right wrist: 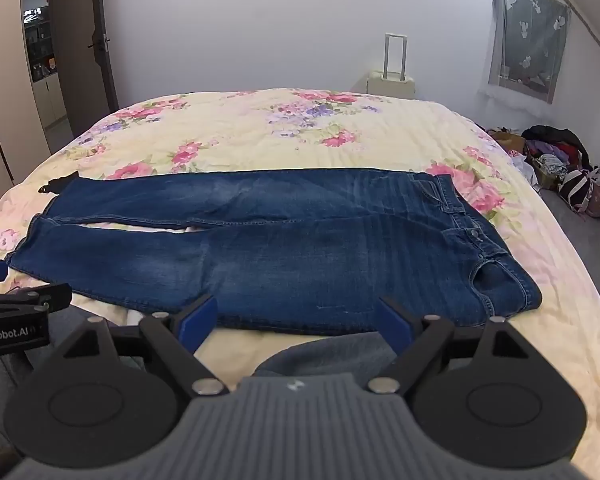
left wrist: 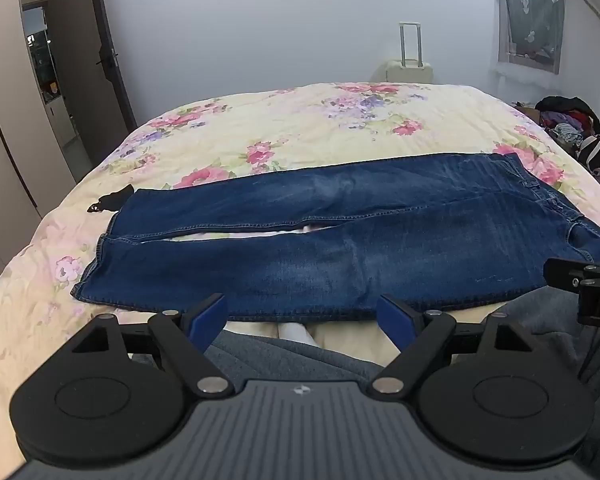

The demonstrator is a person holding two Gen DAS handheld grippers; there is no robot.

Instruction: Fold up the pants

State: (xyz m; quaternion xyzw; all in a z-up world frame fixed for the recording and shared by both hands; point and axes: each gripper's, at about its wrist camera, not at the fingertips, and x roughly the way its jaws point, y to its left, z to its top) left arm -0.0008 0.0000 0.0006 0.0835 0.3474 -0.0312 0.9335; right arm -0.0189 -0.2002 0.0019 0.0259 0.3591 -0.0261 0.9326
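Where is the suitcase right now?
In both views the suitcase stands on the floor beyond the bed's far edge, against the back wall, right of centre.

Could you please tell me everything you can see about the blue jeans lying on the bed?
The dark blue denim jeans lie flat and unfolded across the pale floral quilt, waistband to the right, leg hems to the left. The two legs lie side by side with a thin gap between them. The fabric looks faded at the thighs. A small black item sits by the far hem. Neither gripper touches them.
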